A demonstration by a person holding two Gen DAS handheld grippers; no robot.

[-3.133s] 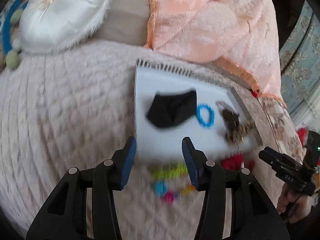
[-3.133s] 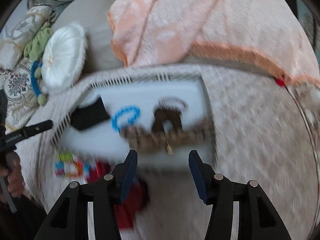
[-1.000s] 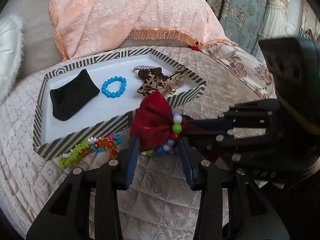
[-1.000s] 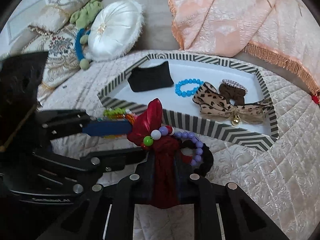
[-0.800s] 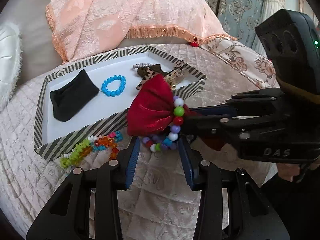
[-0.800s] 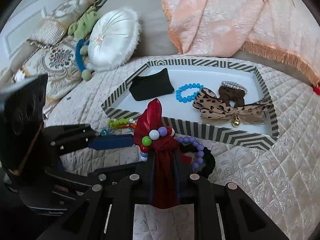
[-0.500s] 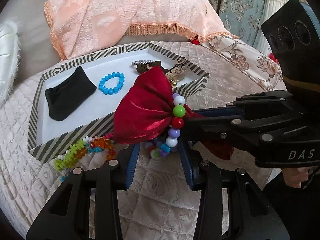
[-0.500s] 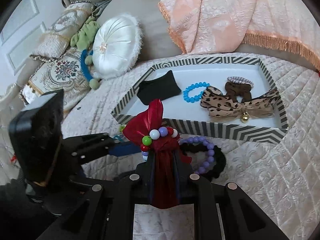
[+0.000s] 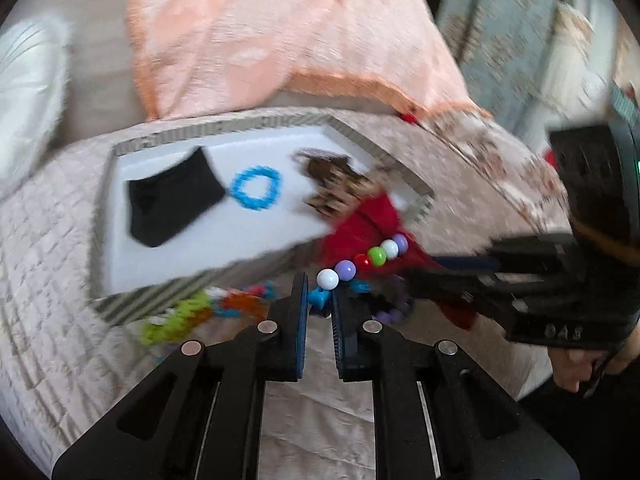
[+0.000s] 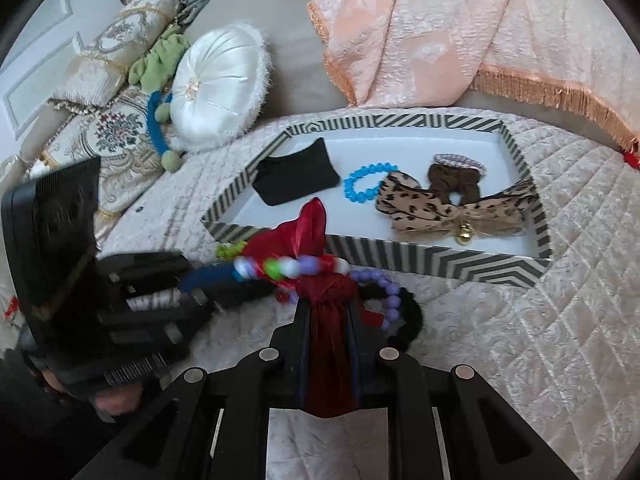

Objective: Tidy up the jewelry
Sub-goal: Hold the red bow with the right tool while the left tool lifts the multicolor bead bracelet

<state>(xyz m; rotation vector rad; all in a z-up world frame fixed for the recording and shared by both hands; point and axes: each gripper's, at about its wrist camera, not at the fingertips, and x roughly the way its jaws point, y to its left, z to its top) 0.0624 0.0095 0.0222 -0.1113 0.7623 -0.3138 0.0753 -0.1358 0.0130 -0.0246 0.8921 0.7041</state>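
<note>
The left gripper (image 9: 319, 300) points downward over the quilted bedspread (image 9: 52, 264), its jaws pinched nearly together on a blue bead at the end of a multicoloured bead bracelet (image 9: 362, 260). The strand runs taut up and to the right from those tips, across the red satin bow (image 10: 308, 236).

In the right wrist view that left gripper (image 10: 224, 276) reaches in from the left edge, with part of the person's hand visible under its body (image 10: 116, 402).

The right gripper (image 10: 330, 344) also tilts downward, its jaws clamped on the red bow's lower fabric. The bow stands up between the tips, just in front of the tray's near wall. A purple bead bracelet (image 10: 384, 286) and a black hair tie (image 10: 412, 320) lie on the bedspread beside the bow, to its right.

The striped tray (image 10: 436, 258) sits behind, holding, from left to right, a black pouch (image 10: 298, 178), a blue bead bracelet (image 10: 366, 182), a leopard-print bow (image 10: 452, 208) with a gold bell, and a brown scrunchie (image 10: 456, 178). In the blurred left view, a green and orange bead strand (image 9: 196, 312) lies outside the tray's front edge. A peach fringed blanket (image 10: 460, 28) hangs beyond.
</note>
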